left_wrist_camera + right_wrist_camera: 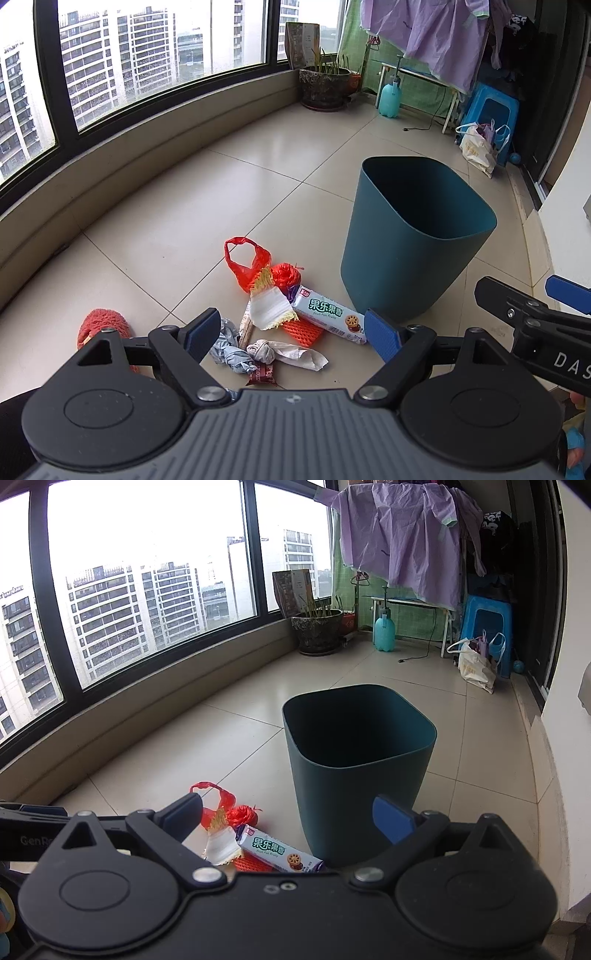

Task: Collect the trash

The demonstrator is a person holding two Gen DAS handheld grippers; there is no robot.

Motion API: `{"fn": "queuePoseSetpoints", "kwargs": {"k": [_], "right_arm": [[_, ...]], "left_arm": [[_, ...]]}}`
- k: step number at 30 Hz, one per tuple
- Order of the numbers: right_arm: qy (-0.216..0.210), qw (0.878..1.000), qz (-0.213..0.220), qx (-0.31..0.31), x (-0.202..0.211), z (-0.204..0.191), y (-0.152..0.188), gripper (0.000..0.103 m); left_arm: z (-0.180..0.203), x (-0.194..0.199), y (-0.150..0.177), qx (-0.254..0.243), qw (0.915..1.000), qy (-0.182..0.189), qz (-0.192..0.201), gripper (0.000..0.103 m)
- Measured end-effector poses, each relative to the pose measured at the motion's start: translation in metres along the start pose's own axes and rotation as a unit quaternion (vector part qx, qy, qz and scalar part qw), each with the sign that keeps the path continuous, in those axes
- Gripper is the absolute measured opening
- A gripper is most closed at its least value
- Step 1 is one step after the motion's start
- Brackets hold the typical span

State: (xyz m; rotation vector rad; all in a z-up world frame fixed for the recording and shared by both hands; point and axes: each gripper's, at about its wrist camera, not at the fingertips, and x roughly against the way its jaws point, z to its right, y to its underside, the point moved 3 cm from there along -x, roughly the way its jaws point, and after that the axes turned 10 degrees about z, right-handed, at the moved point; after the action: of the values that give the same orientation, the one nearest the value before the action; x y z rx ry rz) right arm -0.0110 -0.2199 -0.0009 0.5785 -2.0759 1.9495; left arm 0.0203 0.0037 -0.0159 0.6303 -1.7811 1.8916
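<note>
Teal bin [413, 243] stands upright on the tiled floor [177, 221], right of the litter and just beside it, mouth open, probably parked there so each drop is a short carry. What shows of its inside looks dark and empty; the bottom is not visible.

Trash pile sits near, left of the bin, bunched together: red plastic bag [245, 264] farthest, biscuit wrapper [328, 317] touching or almost touching the bin's base, white fringed scrap [267, 308], orange foam net [301, 332], crumpled tissue [286, 354], grey crumpled paper [231, 350], small brown candy wrapper [261, 376]. A second orange net [101, 325] lies apart at the near left.

Left gripper [295, 332] hovers over the pile, fingers wide, holding nothing. Right gripper [291, 819] faces the bin, fingers wide, also empty. Nothing collected yet, judging by the bin.
</note>
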Motion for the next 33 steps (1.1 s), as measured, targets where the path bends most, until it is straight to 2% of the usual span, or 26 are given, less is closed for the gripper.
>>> {"fn": "queuePoseSetpoints", "kwargs": {"k": [23,33], "right_arm": [[-0.011,1.000,-0.016,0.003,-0.0046,-0.0028,-0.0016,0.099],[-0.010,1.000,-0.006,0.004,-0.0021,-0.0022,-0.0029,0.099]], "left_arm": [[-0.0035,-0.0009,0.0007,0.009,0.9999,-0.013,0.002,0.085],[-0.0029,0.0049,-0.0018,0.015,0.9997,0.008,0.017,0.085]]}}
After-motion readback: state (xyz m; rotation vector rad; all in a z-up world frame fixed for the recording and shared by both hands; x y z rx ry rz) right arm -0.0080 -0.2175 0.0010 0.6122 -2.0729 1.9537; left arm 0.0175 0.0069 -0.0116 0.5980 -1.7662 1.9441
